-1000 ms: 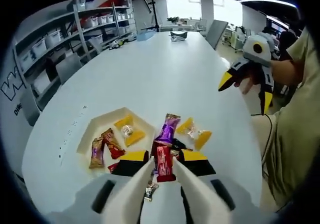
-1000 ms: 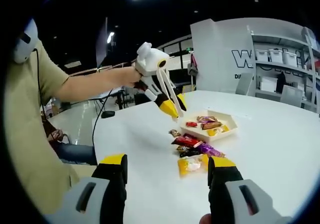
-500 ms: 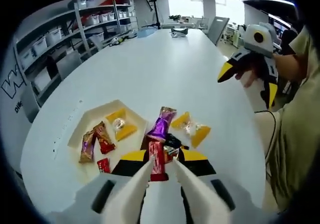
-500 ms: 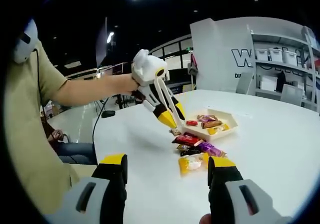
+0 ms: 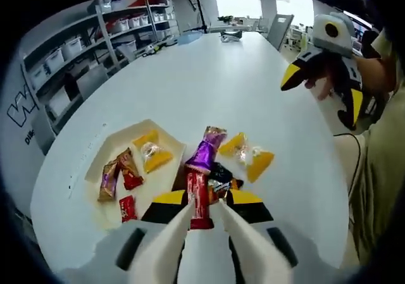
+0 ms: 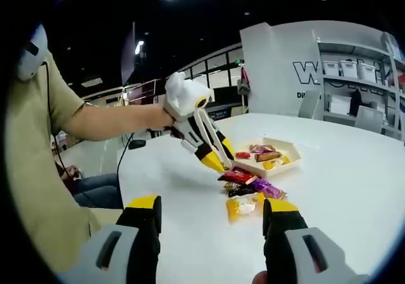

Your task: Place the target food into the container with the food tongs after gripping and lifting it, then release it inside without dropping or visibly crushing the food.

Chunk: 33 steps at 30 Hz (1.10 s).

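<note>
While the left gripper (image 5: 201,216) has dropped lower over the half second, the left gripper view puts its white tong tips on either side of the red candy bar (image 5: 197,198), nearly pressed together; I'd call it pinching the bar, though contact is hard to confirm. The bar lies on the white table (image 5: 209,81) just right of the tray (image 5: 95,170), against a purple candy bar (image 5: 205,154) and a dark wrapper (image 5: 220,173). Inside the tray: a yellow-ended candy (image 5: 152,152), two brown-red bars (image 5: 120,173) and a small red piece (image 5: 127,207). Another yellow-wrapped candy (image 5: 250,157) sits further right of the tray. So the grasp looks in progress, lift and transfer still to do. Wrapper print is too small to read; large letters on the wall left of the tray are cut off, starting with "W". In the right gripper view, the right gripper (image 6: 212,233) has its yellow-tipped jaws spread wide with nothing between them, idle, well short of the tray (image 6: 288,160). The left gripper (image 6: 218,162) has come down to the candy pile (image 6: 247,184) just in front of the tray, tips at the red bar. Wall lettering behind the tray begins "W", rest hidden.
</note>
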Each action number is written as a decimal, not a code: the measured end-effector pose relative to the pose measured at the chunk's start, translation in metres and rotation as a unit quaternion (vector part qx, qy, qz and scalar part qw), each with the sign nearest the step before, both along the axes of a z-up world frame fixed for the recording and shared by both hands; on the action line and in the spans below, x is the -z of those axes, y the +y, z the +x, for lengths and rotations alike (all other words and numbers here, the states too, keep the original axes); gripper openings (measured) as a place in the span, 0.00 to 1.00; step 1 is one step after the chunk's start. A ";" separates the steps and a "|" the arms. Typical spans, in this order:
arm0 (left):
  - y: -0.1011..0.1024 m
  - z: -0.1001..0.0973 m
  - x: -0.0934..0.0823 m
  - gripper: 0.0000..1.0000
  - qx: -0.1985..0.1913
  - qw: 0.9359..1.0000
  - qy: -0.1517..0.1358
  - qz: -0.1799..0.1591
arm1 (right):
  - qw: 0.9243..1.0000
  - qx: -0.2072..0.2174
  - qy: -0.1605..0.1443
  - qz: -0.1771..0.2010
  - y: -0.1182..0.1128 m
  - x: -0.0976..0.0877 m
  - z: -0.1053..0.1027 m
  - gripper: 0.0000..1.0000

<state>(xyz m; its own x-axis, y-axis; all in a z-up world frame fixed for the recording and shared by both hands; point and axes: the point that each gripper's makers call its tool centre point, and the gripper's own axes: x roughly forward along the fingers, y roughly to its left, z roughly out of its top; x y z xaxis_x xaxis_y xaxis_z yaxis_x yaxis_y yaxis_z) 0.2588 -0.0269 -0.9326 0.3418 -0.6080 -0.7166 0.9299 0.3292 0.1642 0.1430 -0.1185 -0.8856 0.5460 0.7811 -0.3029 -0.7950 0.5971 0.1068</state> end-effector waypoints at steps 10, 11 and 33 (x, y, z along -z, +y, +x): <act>0.002 0.009 0.006 0.23 -0.009 1.000 -0.023 0.001 | 1.000 0.000 -0.001 -0.001 -0.001 -0.001 0.001 0.63; 0.003 0.011 0.006 0.23 -0.010 1.000 -0.023 0.000 | 1.000 0.000 -0.001 -0.001 -0.001 -0.002 0.001 0.63; 0.006 0.014 0.018 0.22 -0.020 1.000 -0.019 -0.001 | 1.000 -0.001 -0.001 0.000 0.000 -0.002 0.002 0.63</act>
<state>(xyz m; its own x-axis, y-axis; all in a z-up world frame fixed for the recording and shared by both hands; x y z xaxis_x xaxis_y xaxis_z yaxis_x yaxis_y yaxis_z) 0.2731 -0.0208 -0.9505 0.3931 -0.5946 -0.7014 0.9091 0.3660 0.1992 0.1448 -0.1181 -0.8839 0.5453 0.7823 -0.3009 -0.7963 0.5956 0.1053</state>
